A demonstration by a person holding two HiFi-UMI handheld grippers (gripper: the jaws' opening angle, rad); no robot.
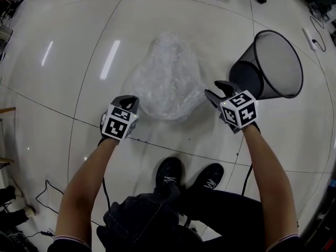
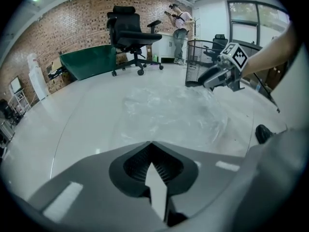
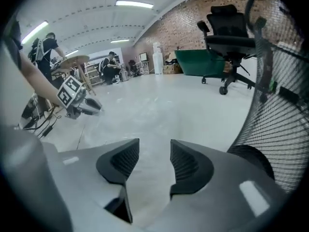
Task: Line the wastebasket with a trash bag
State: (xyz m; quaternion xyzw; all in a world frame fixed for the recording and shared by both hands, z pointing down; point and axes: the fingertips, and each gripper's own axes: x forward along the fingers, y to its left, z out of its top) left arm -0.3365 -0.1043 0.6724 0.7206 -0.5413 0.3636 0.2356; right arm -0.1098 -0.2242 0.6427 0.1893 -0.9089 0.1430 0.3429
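Note:
A crumpled clear trash bag [image 1: 168, 77] lies spread on the white floor in front of me. The black mesh wastebasket [image 1: 273, 62] lies on its side to the bag's right, its base toward me. My left gripper [image 1: 130, 103] is at the bag's near left edge with its jaws shut. In the left gripper view the tips [image 2: 153, 143] meet just short of the bag [image 2: 178, 112], and no film shows between them. My right gripper [image 1: 216, 92] is open and empty between the bag's right edge and the basket. The mesh wall [image 3: 275, 105] fills the right of the right gripper view, beside the jaws [image 3: 154, 153].
My shoes [image 1: 170, 169] stand just behind the bag. A black office chair [image 2: 128, 33] and a green bin [image 2: 89, 62] stand by the brick wall. People are at the far end of the room. Cables [image 1: 47, 193] trail on the floor at my left.

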